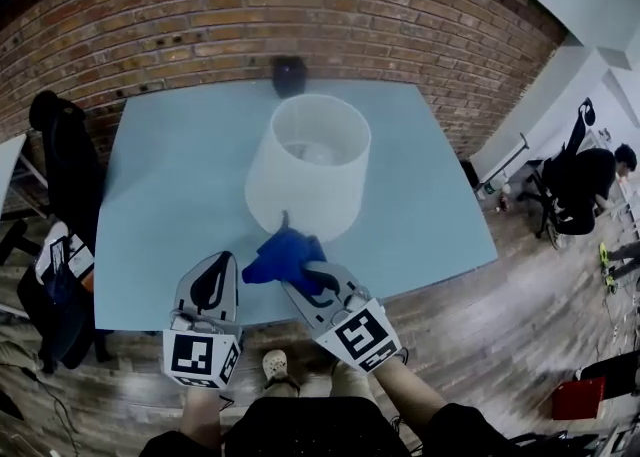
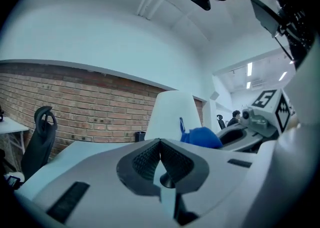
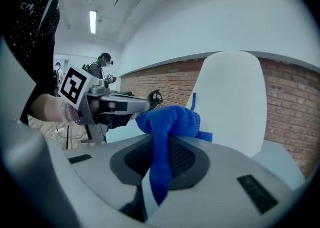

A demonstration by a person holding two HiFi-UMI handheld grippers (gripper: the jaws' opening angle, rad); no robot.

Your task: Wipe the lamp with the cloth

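- The right claw [image 1: 312,277] pinches a blue cloth [image 1: 283,256]. Most of the fabric bunches ahead of its tips and one tail hangs down between the jaws.
- The left claw [image 1: 214,273] is pressed together on nothing and hangs level with the right claw, just off to that claw's left.
- The lamp [image 1: 306,169], which shows here as a white shade, stands directly ahead of the right claw on the pale blue surface [image 1: 165,195]. A strip of the cloth reaches up against the shade's lower edge, but I cannot tell whether it touches.
- Risk 1: the shade looks light, and nothing steadies it. A firm push from the right claw could slide or tip the lamp away from the claw, since the left claw is not braced against it.
- Risk 2: only a narrow fold sits in the jaws, so a dragging stroke could pull the cloth free.
- Risk 3: if the bunch shifts aside, the hard claw tips could scrape or dent the shade.
- A small dark object [image 1: 289,73] sits beyond the lamp, on the far side from both claws. It would be in the way if the lamp slid back.
- Nothing lies between the claws and the lamp.
- A black chair [image 1: 62,150] stands far out to the left of the left claw. A seated person [image 1: 585,183] is well off to the right of the right claw, clear of the work.
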